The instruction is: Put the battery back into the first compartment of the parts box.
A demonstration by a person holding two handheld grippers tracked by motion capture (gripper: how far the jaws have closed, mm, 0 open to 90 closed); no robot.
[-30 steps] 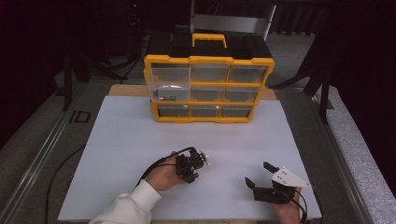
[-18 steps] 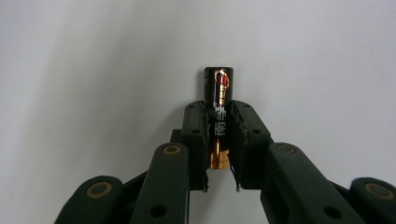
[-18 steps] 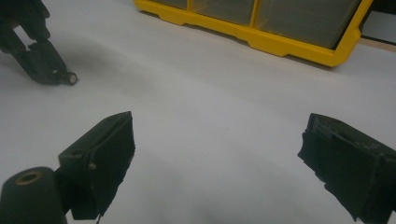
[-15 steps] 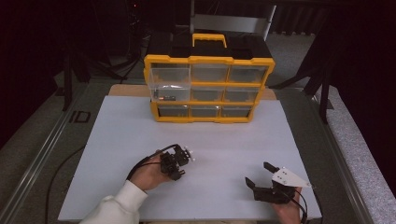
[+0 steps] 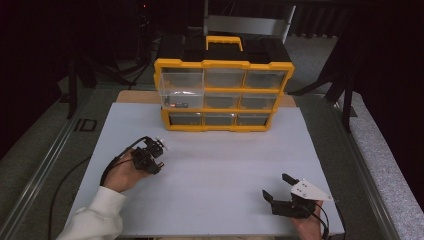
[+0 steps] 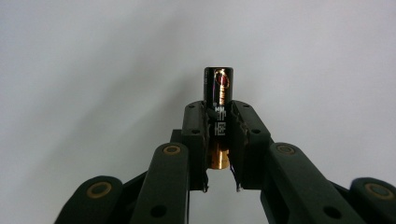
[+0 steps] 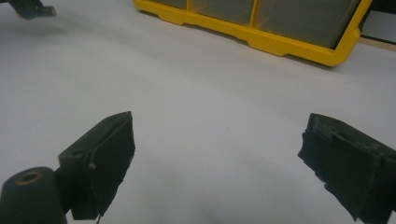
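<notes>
Left gripper (image 6: 218,135) clamping glossy cylindrical battery (image 6: 218,100)

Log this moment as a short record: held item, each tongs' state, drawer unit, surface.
held item: small black and gold battery, clamped upright between the pads
left tongs: shut on the battery, above the white board
right tongs: open, nothing between the jaws, low over the board's near right corner
drawer unit: yellow organizer at the far edge; top-left drawer pulled out
</notes>
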